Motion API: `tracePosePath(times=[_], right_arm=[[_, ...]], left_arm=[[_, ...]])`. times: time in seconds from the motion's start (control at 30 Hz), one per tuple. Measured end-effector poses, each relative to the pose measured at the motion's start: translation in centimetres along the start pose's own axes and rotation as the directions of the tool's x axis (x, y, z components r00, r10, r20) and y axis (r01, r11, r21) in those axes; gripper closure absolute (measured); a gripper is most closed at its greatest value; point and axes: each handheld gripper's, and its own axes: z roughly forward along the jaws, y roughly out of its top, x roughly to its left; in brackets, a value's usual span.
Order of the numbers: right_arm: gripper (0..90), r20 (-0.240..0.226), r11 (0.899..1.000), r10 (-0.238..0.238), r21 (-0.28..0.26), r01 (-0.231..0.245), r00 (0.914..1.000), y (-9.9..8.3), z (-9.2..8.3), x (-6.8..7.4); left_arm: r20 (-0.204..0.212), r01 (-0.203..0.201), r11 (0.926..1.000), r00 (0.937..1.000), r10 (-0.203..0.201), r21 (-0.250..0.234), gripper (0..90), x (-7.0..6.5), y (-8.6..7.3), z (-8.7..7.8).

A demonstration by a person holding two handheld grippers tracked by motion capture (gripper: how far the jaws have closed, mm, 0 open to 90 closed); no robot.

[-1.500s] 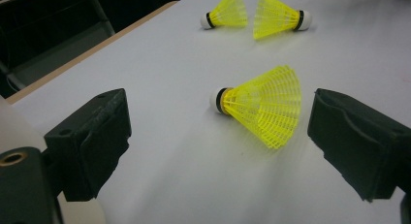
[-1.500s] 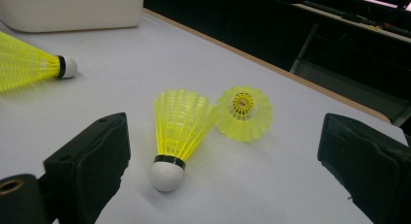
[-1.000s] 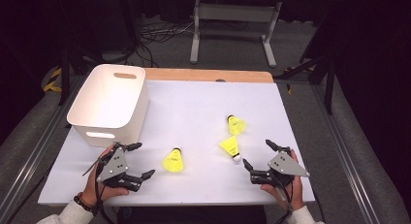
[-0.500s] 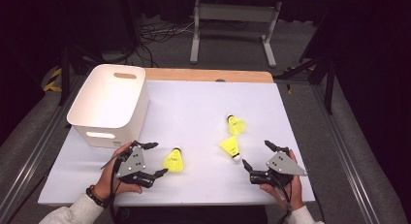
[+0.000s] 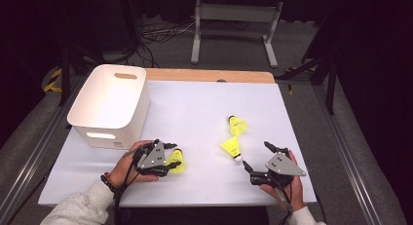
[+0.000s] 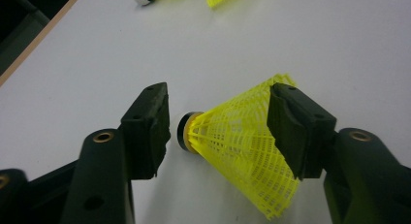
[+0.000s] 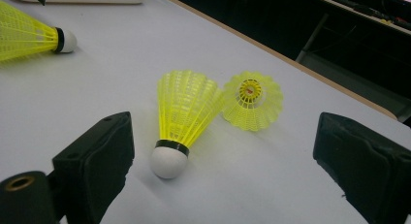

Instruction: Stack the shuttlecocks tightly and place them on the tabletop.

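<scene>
A yellow shuttlecock [image 5: 178, 162] [image 6: 237, 146] lies on the white table [image 5: 195, 103] between the jaws of my left gripper [image 5: 171, 159] [image 6: 220, 117]. Those jaws have just been closing. One pad touches the mesh skirt, which keeps its shape, and the cork end sits right at the other pad. Two more yellow shuttlecocks lie in front of my right gripper [image 5: 256, 155] [image 7: 225, 132], which stands wide open and holds nothing. The nearer shuttlecock [image 5: 232, 148] [image 7: 186, 107] lies on its side, cork toward the gripper. The farther shuttlecock [image 5: 236, 124] [image 7: 253, 100] rests beyond it.
A white plastic bin [image 5: 109, 132] with handle slots stands at the table's back left, just behind the left hand. A wooden strip [image 5: 209, 75] runs along the far table edge. Dark floor, cables and a metal stand lie beyond.
The left hand has slid right to the lone shuttlecock, and its jaws have narrowed around it. The right gripper and the other two shuttlecocks have stayed put.
</scene>
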Motion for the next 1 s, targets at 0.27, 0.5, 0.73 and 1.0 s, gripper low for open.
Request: tracePosePath(times=[0.27,0.5,0.73,1.0], right_arm=[[9.3,-0.004,1.0,-0.008,0.005,0.008,1.0,0.0,0.1,0.0],[9.5,-0.004,1.0,-0.009,0.012,0.01,0.9999,-0.1,0.1,0.0],[9.8,-0.004,1.0,-0.008,0.014,0.008,1.0,-0.1,0.1,-0.1],[9.8,-0.009,1.0,-0.003,0.026,0.003,1.0,-0.2,0.2,-0.2]], left_arm=[[0.023,-0.043,0.9988,0.9988,0.042,0.025,71.2,0.1,0.8,0.6],[-0.016,-0.072,0.9964,0.9972,0.073,0.046,86.1,0.7,2.3,0.9],[-0.081,-0.025,0.9971,0.9962,0.03,0.072,89.2,2.3,3.6,1.3],[-0.185,0.103,0.9858,0.9796,-0.078,0.133,89.1,4.1,4.0,0.2]])
